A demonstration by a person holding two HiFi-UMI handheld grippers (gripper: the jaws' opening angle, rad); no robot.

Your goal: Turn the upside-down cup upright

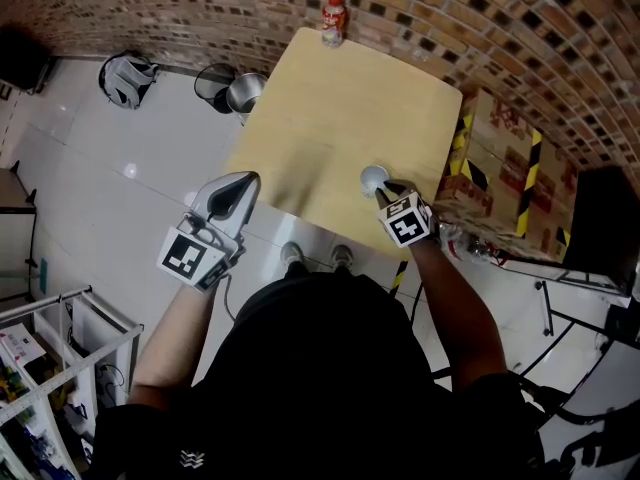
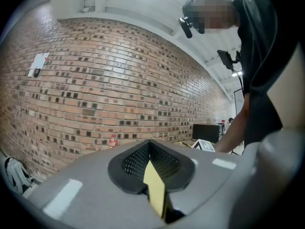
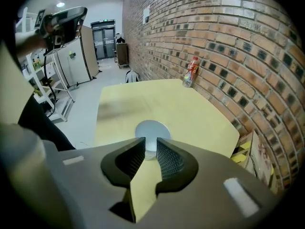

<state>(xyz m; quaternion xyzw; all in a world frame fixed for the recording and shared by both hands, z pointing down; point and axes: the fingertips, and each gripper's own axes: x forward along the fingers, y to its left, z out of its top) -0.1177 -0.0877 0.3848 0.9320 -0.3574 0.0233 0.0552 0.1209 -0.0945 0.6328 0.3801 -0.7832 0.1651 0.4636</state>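
Head view: finds a small pale cup (image 1: 373, 178) just past the tips of the right gripper (image 1: 386, 192), on the wooden table (image 1: 330, 118) near its front right corner. Places the left gripper (image 1: 245, 183) well apart from that cup, off the table's left edge, level and idle. Far beyond both grippers, at the table's back edge: a red-labelled bottle (image 1: 333, 20). Left gripper view: shows the left gripper's pads meeting at their tips, closed on nothing, aimed at a brick wall (image 2: 119, 80) with no cup ahead. Right gripper view: shows the right gripper (image 3: 151, 144) tilted down, jaws a narrow slit apart and pressing on nothing. Through that slit and just beyond the tips: the cup (image 3: 151, 127), top a pale round face, wall right under the tips. Cannot settle from either view whether that face is base or open mouth. Reads, as a judgement, as the reach-and-grip step, with the turning not shown done. Calls next for spreading the jaws to span the cup's wall, or slipping one pad past its edge. Then closing, lifting clear, rolling the wrist half a turn and setting down on the base. Risks nudging so light a cup toward the nearby table edge.
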